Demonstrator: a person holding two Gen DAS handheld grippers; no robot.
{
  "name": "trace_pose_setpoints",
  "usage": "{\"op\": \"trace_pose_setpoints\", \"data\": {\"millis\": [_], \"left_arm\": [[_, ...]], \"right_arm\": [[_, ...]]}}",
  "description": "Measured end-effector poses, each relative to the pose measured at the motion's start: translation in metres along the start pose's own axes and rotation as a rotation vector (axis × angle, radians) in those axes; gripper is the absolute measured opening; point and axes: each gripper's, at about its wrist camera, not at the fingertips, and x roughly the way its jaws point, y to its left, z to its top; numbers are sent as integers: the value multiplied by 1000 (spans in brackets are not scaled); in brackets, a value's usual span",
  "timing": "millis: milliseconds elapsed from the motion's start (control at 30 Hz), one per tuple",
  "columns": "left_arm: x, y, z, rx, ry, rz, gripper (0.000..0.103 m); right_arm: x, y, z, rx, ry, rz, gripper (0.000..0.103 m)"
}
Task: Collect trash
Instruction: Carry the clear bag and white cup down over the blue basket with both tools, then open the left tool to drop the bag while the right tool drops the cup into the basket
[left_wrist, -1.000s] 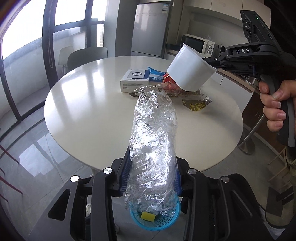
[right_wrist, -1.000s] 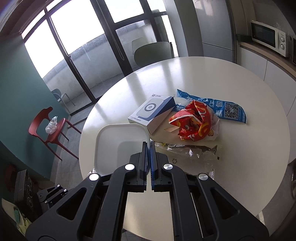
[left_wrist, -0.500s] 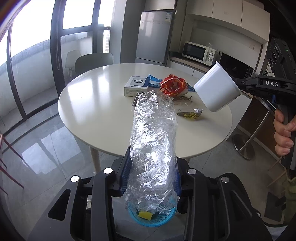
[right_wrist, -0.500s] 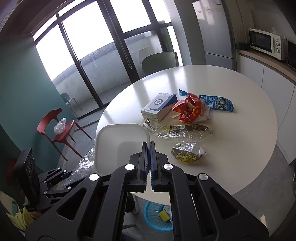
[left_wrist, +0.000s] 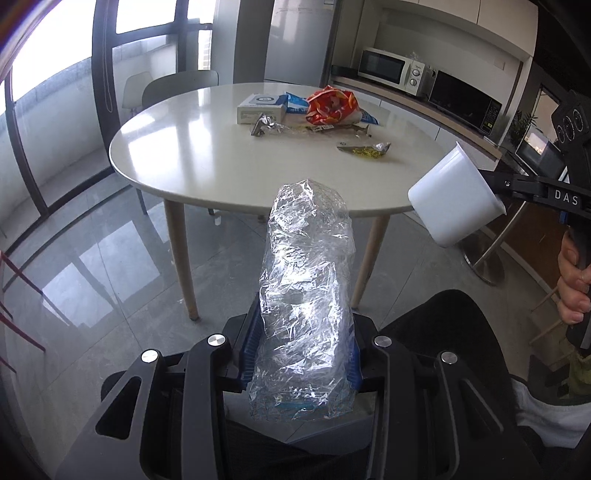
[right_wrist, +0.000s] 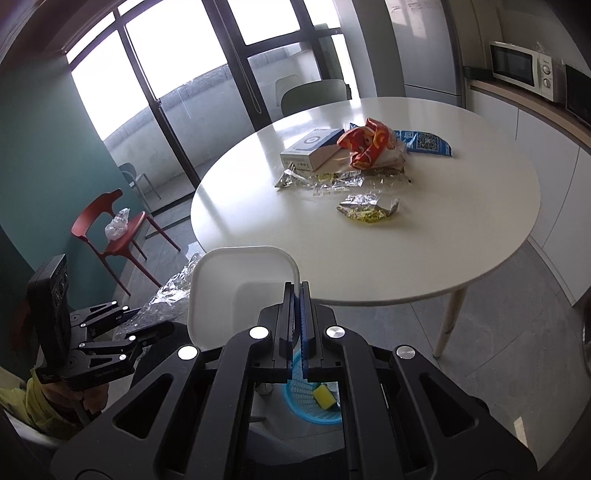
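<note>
My left gripper (left_wrist: 304, 334) is shut on a crumpled clear plastic bottle (left_wrist: 306, 273) that sticks out forward between the blue pads. My right gripper (right_wrist: 298, 291) is shut on the rim of a white plastic cup (right_wrist: 240, 291), which hangs tilted off the table's near edge (left_wrist: 454, 206). A blue basket (right_wrist: 314, 402) with a yellow sponge (right_wrist: 324, 397) stands on the floor below the right gripper. On the round white table (left_wrist: 207, 162) lie a red-orange snack bag (left_wrist: 330, 107), a white box (left_wrist: 260, 107), a blue wrapper (right_wrist: 424, 142) and foil wrappers (right_wrist: 367, 208).
A red chair (right_wrist: 110, 225) with a plastic lump on it stands by the window. A black chair back (left_wrist: 447, 317) is close under the left gripper. Table legs (left_wrist: 183, 266) stand ahead on the grey tiled floor. Counter with microwave (left_wrist: 391, 68) behind.
Both grippers have drawn back from the table, which now looks farther off. The cup has moved right and lower in the left wrist view. The basket has come into the right wrist view.
</note>
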Motion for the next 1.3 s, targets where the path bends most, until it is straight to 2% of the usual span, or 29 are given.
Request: {"op": "trace_pose_setpoints", "data": {"millis": [133,267,467,667,900,1200,1300], "left_arm": [[7,-6,-16,18,31,-12,36],[29,-5,-30,2,82,-30,36],[80,9,-50,-61,201,-60,36],[128,22,-66,-111,296,-53,36],[170,30,-68,-140,356,-32,36],[217,38,-72,-183,433,-5,36],[235,40,-71,-206,449,-19,36]], "right_arm": [[11,2,-26,-2,47,-3,3],[38,-4,-52,23,118,-22,3],[91,-18,-93,69,225,-40,3],[138,-29,-123,110,307,-53,3],[194,-41,-143,170,392,-61,3],[250,-64,-155,212,479,-113,3],[270,-75,-160,250,519,-123,3]]}}
